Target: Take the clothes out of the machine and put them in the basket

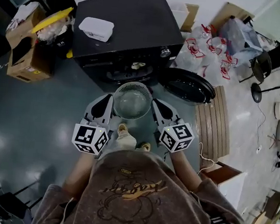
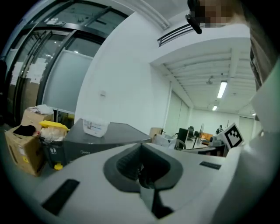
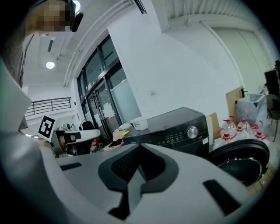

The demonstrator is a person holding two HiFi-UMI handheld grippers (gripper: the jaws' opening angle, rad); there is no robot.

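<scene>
the job has hardly started, i think. the black machine (image 1: 124, 24) has its round door (image 1: 189, 85) swung open to the side. in the dark hole i can see a small pale bit (image 1: 138, 65), which looks like clothes waiting inside. i cannot tell how much more is in there.

the round basket (image 1: 134, 84) sits on the floor right in front of the machine, between my two tools. it looks empty to me, so all the clothes are left to move.

my left tool (image 1: 106, 102) is just beside the basket on one side. its two halves are pressed together with nothing in them. my right tool (image 1: 159, 107) is just beside the basket on the other side, and it is closed and empty too. i cannot tell if they touch the basket.

the floor (image 1: 42, 104) is dark, smooth and shiny. a white box (image 1: 96, 28) lies on top of the machine. a brown cardboard box (image 1: 25, 49) full of stuff stands to one side. clear bags with red marks (image 1: 209, 54) and a wooden slat board (image 1: 213, 123) are on the other side. the room is big, with white walls and tall glass panels.
</scene>
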